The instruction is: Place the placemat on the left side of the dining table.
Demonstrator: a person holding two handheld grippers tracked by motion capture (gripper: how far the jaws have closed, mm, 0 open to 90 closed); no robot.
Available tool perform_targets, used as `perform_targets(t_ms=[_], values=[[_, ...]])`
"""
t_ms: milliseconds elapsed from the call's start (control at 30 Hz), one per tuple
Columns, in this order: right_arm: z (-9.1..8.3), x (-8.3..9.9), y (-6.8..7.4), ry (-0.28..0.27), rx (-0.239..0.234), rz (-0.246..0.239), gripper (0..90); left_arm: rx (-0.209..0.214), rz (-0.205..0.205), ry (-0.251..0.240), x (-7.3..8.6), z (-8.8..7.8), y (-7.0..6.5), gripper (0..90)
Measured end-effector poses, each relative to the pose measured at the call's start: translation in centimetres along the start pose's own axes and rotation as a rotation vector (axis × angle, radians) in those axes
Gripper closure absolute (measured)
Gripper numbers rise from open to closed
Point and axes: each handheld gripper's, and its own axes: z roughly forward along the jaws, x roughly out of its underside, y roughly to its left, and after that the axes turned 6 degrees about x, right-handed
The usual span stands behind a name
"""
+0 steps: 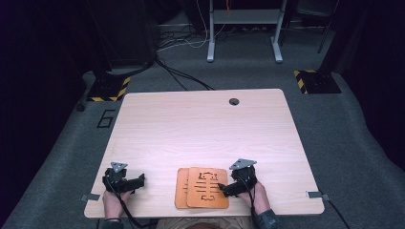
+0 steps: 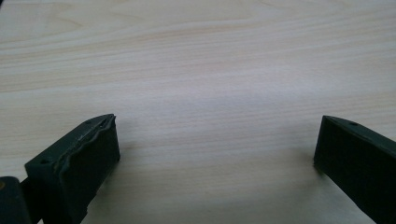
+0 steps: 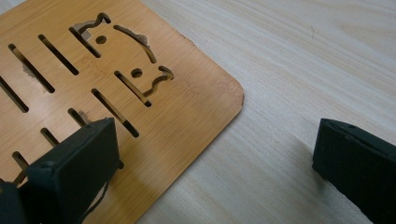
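Two mats (image 1: 206, 187) are sitting stacked; right gripper (image 3: 215, 154), jaws apart, is straddling the top one's edge, probably about to pinch. Left gripper (image 2: 215, 149) is idling agape.

Surface (image 1: 200, 129): pale wood, fine grain.
Boards (image 1: 206, 187): orange-brown bamboo, dark slot cutouts, animal-face outline.
Left hand-held gripper (image 1: 125, 181) black, grey plate.
Right hand-held gripper (image 1: 228, 187) black, grey plate.
Floor (image 1: 353, 143) grey carpet.
Base plates (image 1: 109, 88): black, yellow-black hazard stripes.
Frame (image 1: 244, 28) light grey.

Left gripper (image 1: 142, 180) and right gripper (image 1: 220, 187) — jaws spread wide, low.
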Motion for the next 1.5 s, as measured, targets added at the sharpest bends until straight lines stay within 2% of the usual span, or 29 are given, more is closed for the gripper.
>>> perform_targets(t_ms=[233,367,500,600,1033,1200,1500], values=[[0.0,0.1,0.0,-0.002,0.004,0.006,0.0,0.092,0.023,-0.018,-0.8,-0.7,-2.3,0.0],[-0.1,0.1,0.0,-0.004,0.005,0.009,0.0,0.153,0.067,-0.006,-1.2,-1.1,-3.6,0.0],[-0.1,0.1,0.0,-0.004,0.007,0.014,0.0,0.211,0.083,-0.016,-1.6,-1.4,-5.0,0.0],[-0.1,0.1,0.0,-0.004,0.008,0.015,0.0,0.236,0.096,0.007,-1.9,-1.4,-6.0,0.0],[0.0,0.2,0.0,-0.014,0.013,0.011,0.0,0.356,0.161,0.006,-3.0,-1.0,-10.0,0.4],[0.0,0.2,0.0,-0.014,0.013,0.011,0.0,0.428,0.179,0.022,-3.0,-0.6,-11.2,1.4],[0.0,0.2,0.0,-0.015,0.013,0.011,0.0,0.471,0.209,0.041,-3.2,-0.2,-12.8,1.5]])
